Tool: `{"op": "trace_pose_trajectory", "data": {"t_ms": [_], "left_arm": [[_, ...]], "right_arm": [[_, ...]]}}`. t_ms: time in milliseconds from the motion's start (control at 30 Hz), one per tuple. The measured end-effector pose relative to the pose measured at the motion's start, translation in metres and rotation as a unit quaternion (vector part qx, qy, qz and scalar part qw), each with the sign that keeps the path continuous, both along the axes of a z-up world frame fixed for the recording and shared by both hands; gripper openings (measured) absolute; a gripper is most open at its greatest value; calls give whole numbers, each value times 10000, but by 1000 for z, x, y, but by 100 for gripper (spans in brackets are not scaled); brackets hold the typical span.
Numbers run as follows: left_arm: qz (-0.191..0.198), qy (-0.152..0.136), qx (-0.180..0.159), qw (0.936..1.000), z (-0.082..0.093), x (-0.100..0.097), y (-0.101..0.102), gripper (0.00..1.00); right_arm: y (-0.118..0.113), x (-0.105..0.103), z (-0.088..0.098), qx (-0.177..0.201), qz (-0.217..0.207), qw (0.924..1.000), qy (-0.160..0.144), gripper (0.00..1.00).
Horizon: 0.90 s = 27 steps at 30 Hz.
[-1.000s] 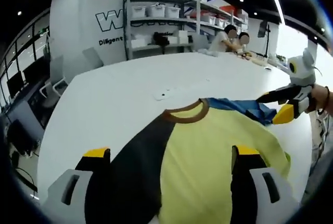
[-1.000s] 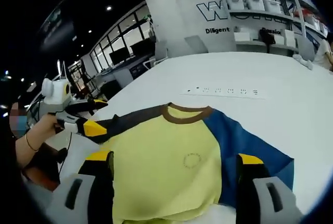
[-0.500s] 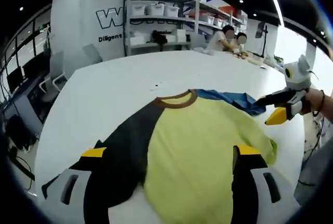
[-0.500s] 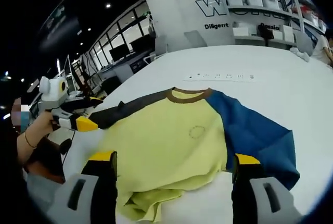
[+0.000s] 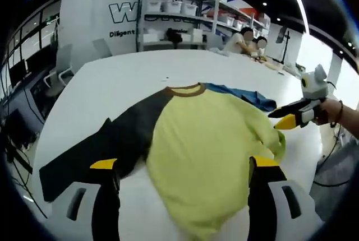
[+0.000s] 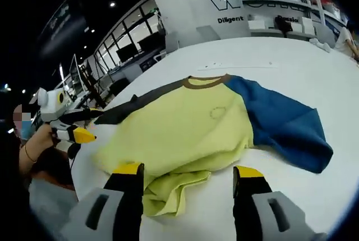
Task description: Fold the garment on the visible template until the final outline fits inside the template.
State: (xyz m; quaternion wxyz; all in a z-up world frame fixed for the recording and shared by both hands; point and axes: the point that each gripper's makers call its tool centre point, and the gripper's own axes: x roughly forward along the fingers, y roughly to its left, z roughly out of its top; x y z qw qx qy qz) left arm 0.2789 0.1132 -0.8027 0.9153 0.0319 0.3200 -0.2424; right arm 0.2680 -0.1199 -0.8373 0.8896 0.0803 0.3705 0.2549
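A long-sleeved shirt lies flat on the white table (image 5: 112, 84): yellow body (image 5: 207, 146), brown collar (image 5: 185, 89), dark sleeve (image 5: 95, 151), blue sleeve (image 5: 247, 96). In the right gripper view the yellow body (image 6: 185, 126) has its near hem rumpled (image 6: 174, 188), with the blue sleeve (image 6: 286, 123) on the right. My left gripper (image 5: 185, 165) hangs open over the near hem, holding nothing. My right gripper (image 6: 188, 171) is open above the bunched hem. A hand holds each one at a side of the shirt: the right gripper (image 5: 285, 119) and the left gripper (image 6: 78, 126).
Shelves with white boxes (image 5: 179, 19) stand against the far wall. Two people (image 5: 249, 42) sit at the table's far end. Chairs (image 5: 61, 70) line the left edge. A row of small marks (image 6: 241, 64) runs across the table beyond the collar.
Both views have drawn back from the shirt, so the whole dark sleeve and the hem show. The hem near the right gripper now lies bunched. Both grippers stay open.
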Motion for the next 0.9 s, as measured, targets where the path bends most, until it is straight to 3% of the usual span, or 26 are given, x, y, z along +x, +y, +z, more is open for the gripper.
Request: {"op": "trace_pose_trajectory", "data": {"t_ms": [167,300,467,600,667,900], "left_arm": [[62,-18,-21,10000,1,-9,0,92],[111,49,-125,9998,-2,-21,3,92],[49,197,-80,9998,-14,-40,8,92],[178,438,-241,9986,-24,-51,8,90],[207,431,-163,9987,-27,-54,8,88],[229,785,-54,9966,-37,-65,9,69]], "right_arm": [[4,-5,-6,-36,30,10000,33,52],[3,-8,-9,-19,-36,9999,102,40],[-1,-10,-5,71,-148,9999,42,33],[-2,-8,-6,127,-230,9996,128,28],[-2,-8,-8,123,-246,9995,175,25],[1,-12,-17,379,-465,9968,523,8]]}}
